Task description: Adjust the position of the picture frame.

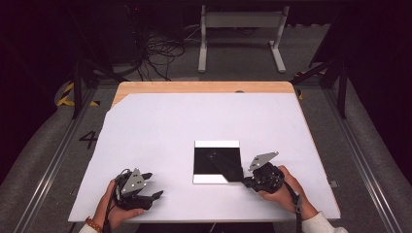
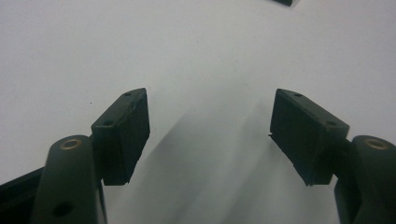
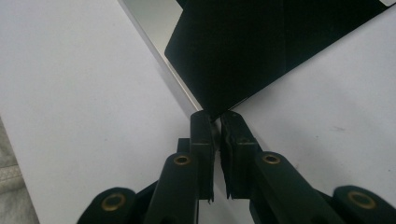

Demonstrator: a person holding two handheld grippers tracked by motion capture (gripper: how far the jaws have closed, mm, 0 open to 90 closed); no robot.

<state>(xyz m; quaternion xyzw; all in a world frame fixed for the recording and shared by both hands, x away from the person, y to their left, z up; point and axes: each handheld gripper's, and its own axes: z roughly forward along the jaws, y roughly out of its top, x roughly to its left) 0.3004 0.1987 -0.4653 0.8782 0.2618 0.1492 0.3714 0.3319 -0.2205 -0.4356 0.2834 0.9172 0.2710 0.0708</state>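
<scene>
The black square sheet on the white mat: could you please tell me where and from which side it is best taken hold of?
Probably at its near right corner, coming in low from the person's right. The black sheet lies flat, so only a thin edge or corner offers a bite. The right tongs are nearly shut right at that corner, where the sheet seems slightly lifted. The left tongs are open over bare mat.

A lab: floor rails [image 1: 46, 167], tangled cables [image 1: 158, 53], white-covered table [image 1: 194, 121].
</scene>
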